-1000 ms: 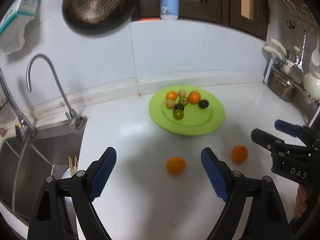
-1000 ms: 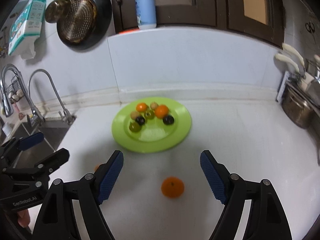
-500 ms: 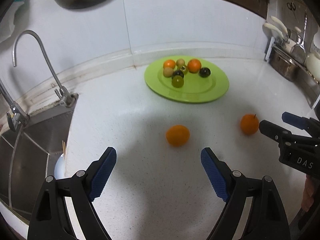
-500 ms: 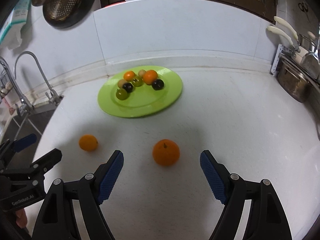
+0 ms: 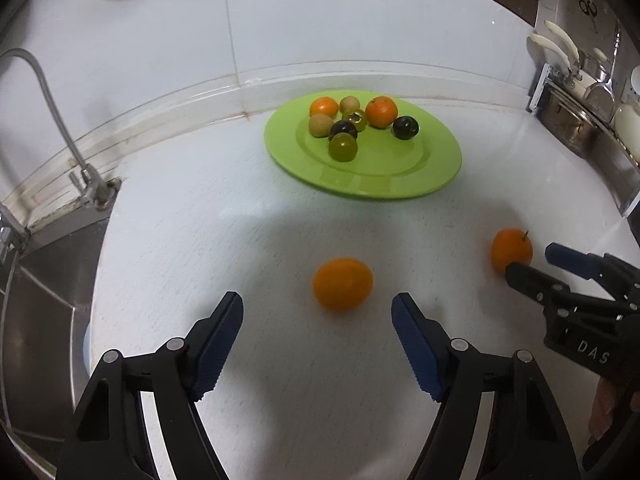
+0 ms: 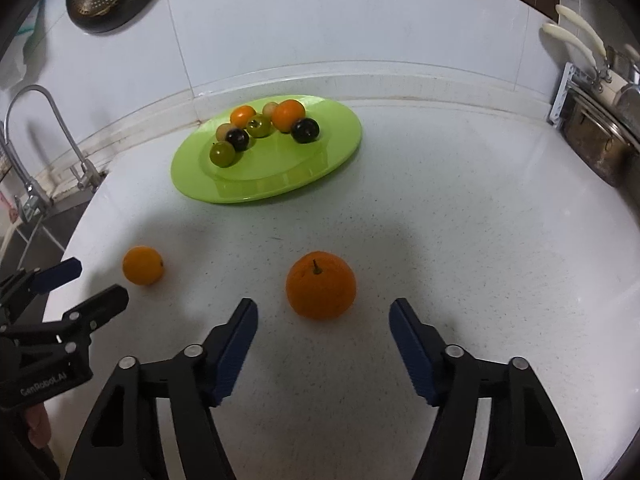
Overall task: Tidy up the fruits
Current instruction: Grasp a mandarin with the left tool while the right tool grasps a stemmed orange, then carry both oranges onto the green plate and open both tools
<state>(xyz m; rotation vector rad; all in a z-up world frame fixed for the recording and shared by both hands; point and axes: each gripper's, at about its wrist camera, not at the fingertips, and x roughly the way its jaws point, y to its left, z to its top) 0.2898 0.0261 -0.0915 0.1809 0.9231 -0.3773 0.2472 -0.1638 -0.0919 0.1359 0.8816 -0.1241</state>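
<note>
Both hand-held grippers spread, left hand-held gripper (image 5: 317,314) and right hand-held gripper (image 6: 323,320) each facing 1 orange at 12 o'clock — left's orange (image 5: 342,284), stemmed orange (image 6: 321,285) — round, firm, likely rolls; pinch across the middle.

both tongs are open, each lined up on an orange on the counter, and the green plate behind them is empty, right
Not empty: the green plate holds several small fruits, clear in the right wrist view. The rest stands: left tongs and right tongs are open, each facing an orange.
</note>
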